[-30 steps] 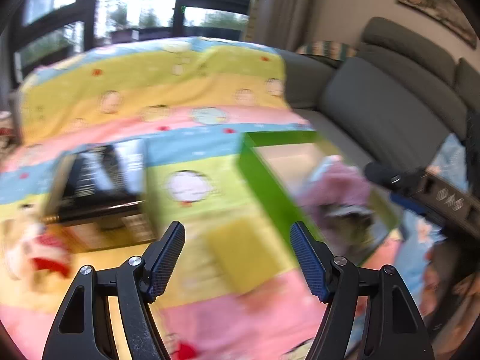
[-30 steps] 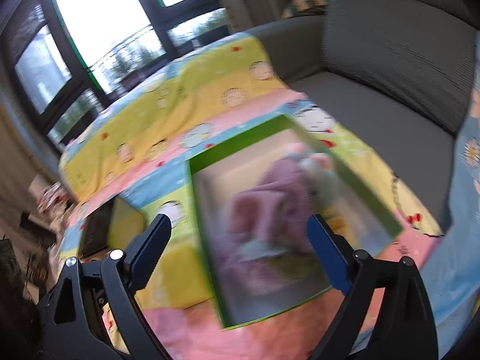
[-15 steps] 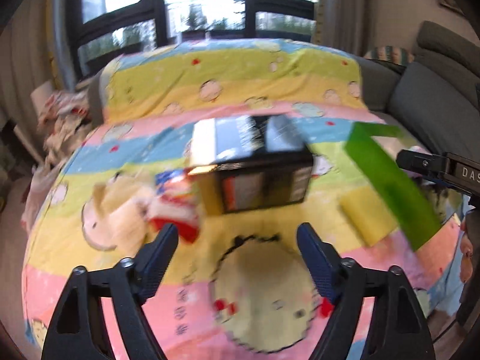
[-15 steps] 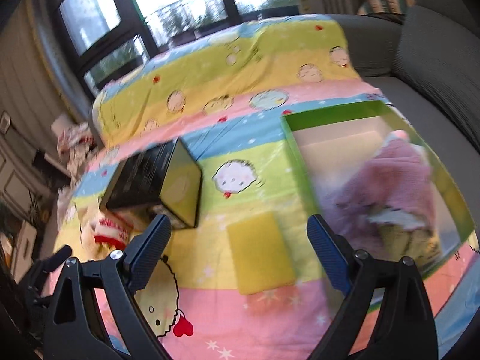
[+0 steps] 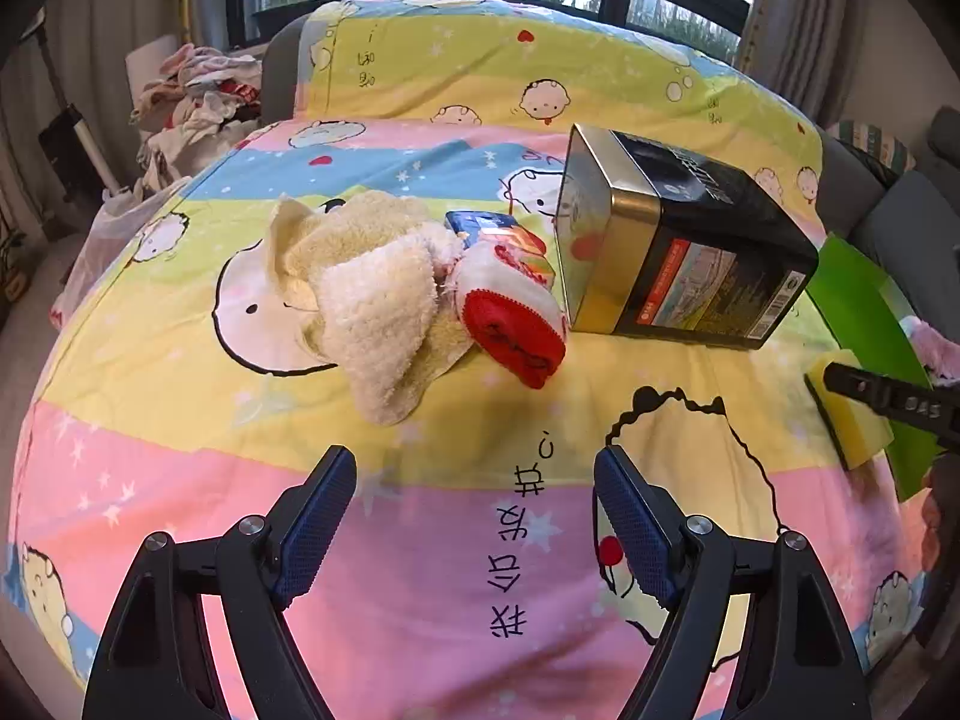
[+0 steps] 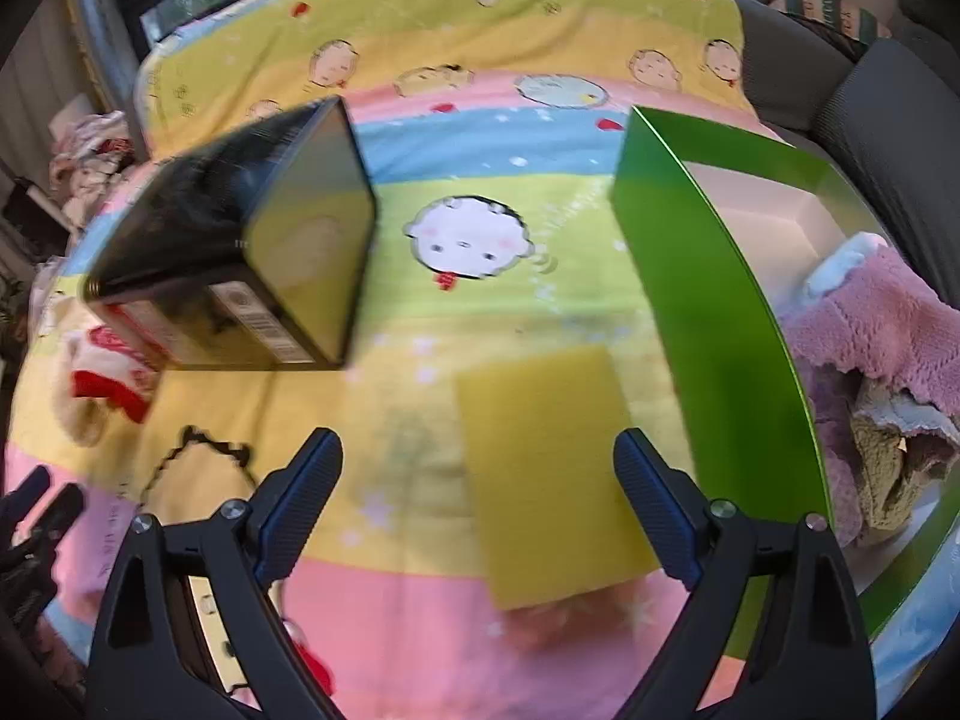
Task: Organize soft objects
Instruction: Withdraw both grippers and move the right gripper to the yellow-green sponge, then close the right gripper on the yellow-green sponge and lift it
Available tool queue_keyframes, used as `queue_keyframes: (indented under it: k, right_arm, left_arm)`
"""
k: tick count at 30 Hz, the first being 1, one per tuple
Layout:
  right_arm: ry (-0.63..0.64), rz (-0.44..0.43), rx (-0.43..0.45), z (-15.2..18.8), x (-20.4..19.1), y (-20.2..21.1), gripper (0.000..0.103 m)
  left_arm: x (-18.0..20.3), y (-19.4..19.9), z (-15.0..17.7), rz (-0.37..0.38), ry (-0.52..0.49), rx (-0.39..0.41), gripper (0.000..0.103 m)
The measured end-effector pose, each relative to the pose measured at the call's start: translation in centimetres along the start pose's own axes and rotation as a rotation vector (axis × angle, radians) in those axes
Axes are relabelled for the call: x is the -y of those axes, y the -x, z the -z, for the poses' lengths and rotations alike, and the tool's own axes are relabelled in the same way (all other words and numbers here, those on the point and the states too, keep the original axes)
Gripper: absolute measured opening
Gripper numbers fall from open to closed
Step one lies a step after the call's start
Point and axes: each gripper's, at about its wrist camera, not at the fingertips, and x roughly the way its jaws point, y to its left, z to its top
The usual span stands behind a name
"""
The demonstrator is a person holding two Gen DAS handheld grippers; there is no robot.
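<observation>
- One open green cardboard box (image 6: 708,300) is seen at 3 o'clock in the right wrist view; a pink fluffy cloth (image 6: 870,324) and an olive-grey cloth (image 6: 888,450) are held inside it.
- One black and gold rectangular tin (image 5: 672,240) is laid on its side on the cartoon-printed bedsheet (image 5: 420,540), at 1 o'clock in the left wrist view; its contents cannot be told.
- One cream fluffy towel (image 5: 366,294) is crumpled at 11 o'clock in that view, touched by a white sock with a red cuff (image 5: 510,318); a blue and red packet (image 5: 498,234) is partly hidden behind the sock, just beside the tin.
- One yellow rectangular sponge (image 6: 546,468) is laid flat between the tin and the box, just beside the box wall.
- The left tongs (image 5: 474,516) are spread wide, nothing held, above bare sheet at 6 o'clock from the towel.
- The right tongs (image 6: 480,498) are spread wide and empty, with the sponge seen between the fingers.
- A heap of clothes (image 5: 192,96) is seen at 10 o'clock beyond the sheet.
</observation>
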Motion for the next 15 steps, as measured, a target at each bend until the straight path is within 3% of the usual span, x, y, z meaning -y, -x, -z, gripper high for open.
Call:
queue_keyframes:
  k: [4, 9, 11, 13, 15]
  right_arm:
    - [0.015, 0.088, -0.006, 0.0, 0.1, -1.0, 0.091]
    - [0.074, 0.137, -0.006, 0.4, -0.5, -1.7, 0.090]
    - [0.076, 0.175, -0.001, 0.3, -0.2, -1.8, 0.077]
    - [0.076, 0.222, 0.008, 0.3, 0.2, -1.8, 0.053]
    - [0.078, 0.245, 0.012, 0.2, 0.7, -1.8, 0.043]
  left_arm:
    - [-0.1, 0.1, 0.0, 0.007, -0.007, 0.001, 0.082]
    - [-1.1, 0.0, -0.1, 0.005, 0.025, -0.012, 0.082]
    - [-1.6, -0.1, -0.2, 0.009, 0.044, -0.016, 0.082]
    - [-1.9, -0.1, -0.3, 0.011, 0.053, -0.018, 0.082]
    - [-2.3, -0.1, -0.4, 0.008, 0.061, -0.018, 0.082]
